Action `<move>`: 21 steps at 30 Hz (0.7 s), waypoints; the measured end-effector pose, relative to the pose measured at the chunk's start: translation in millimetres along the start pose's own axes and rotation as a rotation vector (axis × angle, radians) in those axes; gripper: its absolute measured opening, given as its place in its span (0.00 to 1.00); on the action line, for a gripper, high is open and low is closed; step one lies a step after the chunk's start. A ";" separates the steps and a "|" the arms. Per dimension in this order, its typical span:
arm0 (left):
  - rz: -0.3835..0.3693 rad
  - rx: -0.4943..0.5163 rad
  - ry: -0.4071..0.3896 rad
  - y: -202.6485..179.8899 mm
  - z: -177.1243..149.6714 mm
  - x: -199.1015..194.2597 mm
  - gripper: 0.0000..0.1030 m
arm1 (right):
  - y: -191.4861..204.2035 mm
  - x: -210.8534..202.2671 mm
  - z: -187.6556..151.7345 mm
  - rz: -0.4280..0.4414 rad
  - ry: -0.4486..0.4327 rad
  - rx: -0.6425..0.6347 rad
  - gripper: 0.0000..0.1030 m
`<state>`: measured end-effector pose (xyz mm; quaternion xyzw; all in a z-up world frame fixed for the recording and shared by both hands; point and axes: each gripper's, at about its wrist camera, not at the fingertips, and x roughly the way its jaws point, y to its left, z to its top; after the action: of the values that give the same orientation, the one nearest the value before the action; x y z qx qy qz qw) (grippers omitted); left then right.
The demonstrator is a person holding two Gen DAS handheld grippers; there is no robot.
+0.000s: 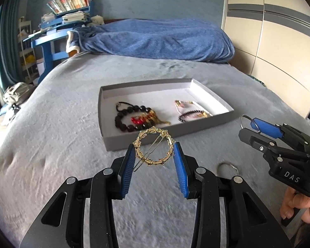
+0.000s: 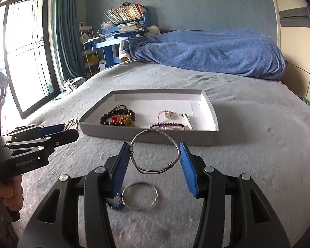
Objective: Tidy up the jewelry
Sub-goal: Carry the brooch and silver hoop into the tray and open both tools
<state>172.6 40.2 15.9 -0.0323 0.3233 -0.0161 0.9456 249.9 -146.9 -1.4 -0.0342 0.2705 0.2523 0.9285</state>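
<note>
My left gripper [image 1: 154,150] is shut on a round gold brooch [image 1: 154,147] with a thin pin across it, held above the bed just short of the grey tray's [image 1: 169,137] near wall. My right gripper [image 2: 155,152] is shut on a silver wire bangle [image 2: 155,150], also lifted in front of the tray [image 2: 146,137]. Inside the tray lie a black bead bracelet [image 1: 127,115], red and gold pieces [image 1: 146,121] and pink bead jewelry [image 1: 188,108]. In the left wrist view the right gripper [image 1: 248,126] shows at the right with the bangle [image 1: 242,122] at its tip.
A second silver bangle [image 2: 139,197] and a small dark blue beaded piece [image 2: 113,204] lie on the grey bedspread [image 2: 248,155] below the right gripper. A blue blanket [image 1: 155,39] is heaped at the bed's far end. A wardrobe [image 1: 279,31] stands right; a window [image 2: 24,47] is at left.
</note>
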 end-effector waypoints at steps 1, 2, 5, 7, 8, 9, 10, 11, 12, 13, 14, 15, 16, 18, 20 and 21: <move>0.002 -0.004 -0.003 2.0 2.3 1.4 0.38 | -1.0 2.1 2.7 0.001 -0.004 0.000 0.47; 0.004 -0.006 -0.005 3.3 4.3 2.6 0.38 | -2.4 5.0 6.4 0.004 -0.007 0.000 0.47; 0.013 -0.004 -0.016 7.6 13.6 9.3 0.38 | -5.1 13.7 15.4 0.005 -0.014 -0.007 0.47; 0.015 0.002 -0.025 9.3 19.8 13.7 0.38 | -6.1 17.6 19.1 0.006 -0.018 -0.008 0.47; 0.016 0.005 -0.032 10.4 24.3 17.0 0.38 | -7.4 21.0 22.7 0.007 -0.020 -0.010 0.47; 0.018 0.007 -0.035 10.9 26.9 19.1 0.38 | -8.4 23.6 25.2 0.007 -0.022 -0.013 0.47; 0.019 0.009 -0.037 12.0 30.7 22.6 0.38 | -8.8 25.3 27.0 0.008 -0.024 -0.014 0.47; 0.019 0.011 -0.040 13.0 34.3 26.1 0.38 | -9.6 27.5 29.4 0.008 -0.026 -0.015 0.47; 0.021 0.013 -0.042 13.9 36.9 28.7 0.38 | -10.9 31.0 32.9 0.008 -0.029 -0.018 0.47; 0.024 0.016 -0.044 15.3 40.4 32.5 0.38 | -12.1 33.9 35.7 0.009 -0.030 -0.020 0.47; 0.025 0.016 -0.044 16.9 43.8 36.3 0.38 | -13.5 38.6 39.5 0.009 -0.030 -0.025 0.47; 0.026 0.017 -0.044 18.9 47.1 39.7 0.38 | -13.9 41.2 42.0 0.009 -0.030 -0.029 0.47; 0.029 0.018 -0.045 21.0 50.0 42.9 0.38 | -15.6 44.9 44.6 0.009 -0.030 -0.030 0.47; 0.026 0.013 -0.038 26.2 56.1 51.0 0.38 | -20.3 53.8 50.3 0.011 -0.027 -0.022 0.47; 0.026 0.001 -0.029 32.4 62.0 60.5 0.38 | -26.2 63.9 55.6 0.010 -0.021 -0.011 0.47; 0.022 -0.011 -0.018 37.1 65.6 67.7 0.38 | -28.3 67.8 57.5 0.010 -0.018 -0.008 0.47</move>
<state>266.6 77.0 23.7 -0.0340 0.3151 -0.0036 0.9484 340.8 -129.6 10.3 -0.0341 0.2615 0.2583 0.9294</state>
